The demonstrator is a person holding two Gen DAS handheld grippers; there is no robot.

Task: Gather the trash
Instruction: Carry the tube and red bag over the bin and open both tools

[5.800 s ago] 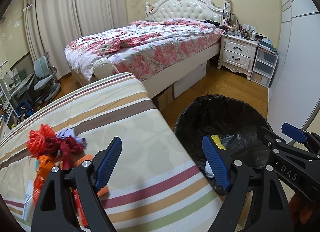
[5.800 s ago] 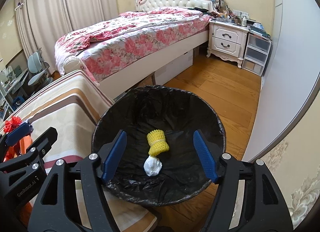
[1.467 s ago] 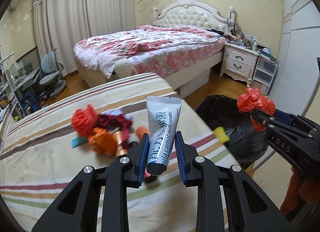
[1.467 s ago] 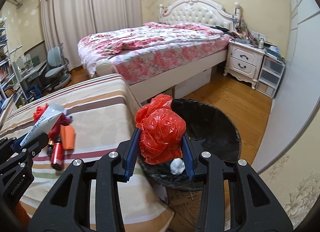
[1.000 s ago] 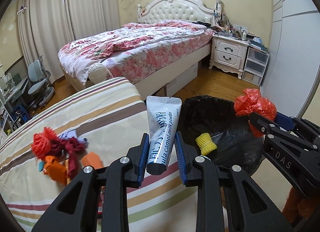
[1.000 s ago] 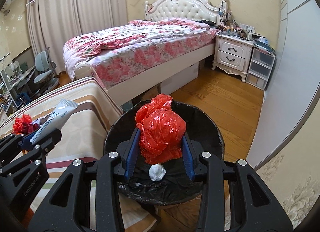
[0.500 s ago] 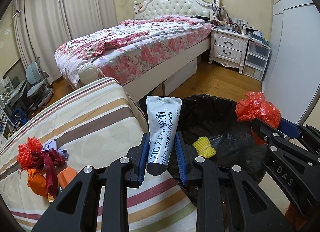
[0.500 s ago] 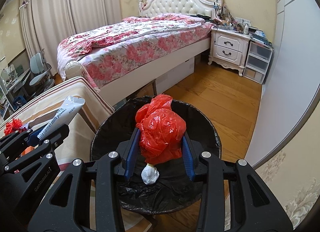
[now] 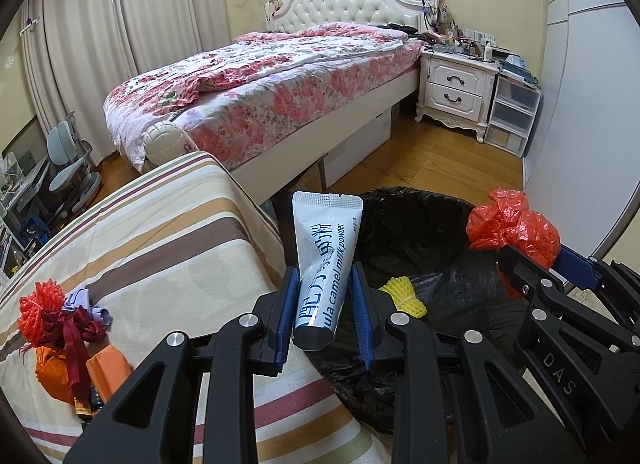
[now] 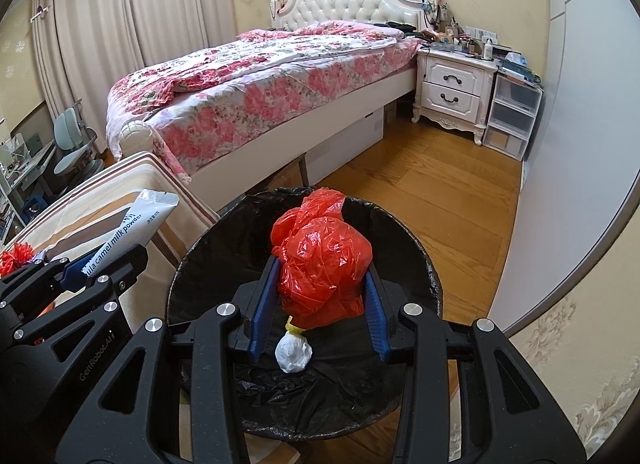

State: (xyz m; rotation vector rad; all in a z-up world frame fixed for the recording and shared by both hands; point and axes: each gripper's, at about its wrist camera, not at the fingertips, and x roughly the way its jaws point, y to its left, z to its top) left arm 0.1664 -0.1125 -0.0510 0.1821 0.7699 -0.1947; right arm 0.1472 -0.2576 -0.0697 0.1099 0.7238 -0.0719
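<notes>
1. While carrying trash toward the bin, held a silver sachet [image 9: 326,264] upright in the left tool [image 9: 325,318], jaws nearly shut on its lower end, over the near-left rim of the black-lined bin [image 9: 424,223].
2. Gripped a crumpled red plastic bag [image 10: 322,260] in the right tool [image 10: 318,304], jaws part-way closed on both sides of it, directly above the bin's opening.
3. Already in the bin: a yellow foam net [image 9: 404,296] and a small white wad [image 10: 294,352], lying on the liner just beside each other.
4. Not yet released: either held item; judged two drops away from clearing this pair.
5. Still left on the striped tabletop [image 9: 160,232], at the near left: a red mesh ball [image 9: 40,306], dark red ribbon [image 9: 78,330], an orange wrapper [image 9: 106,370], a pale purple scrap [image 9: 86,300] and a small dark bottle with a yellow label, mostly hidden. Judged roughly half done, perhaps less.
6. Readable on the sachet: "ula camel milk powder", the first letters cut off by the jaw, with larger Chinese characters beside it, too skewed to read surely.
7. Readable on the tools: "DAS" on the right one, seen from the left wrist; "GenRobot.AI" on the left one, seen from the right wrist.
</notes>
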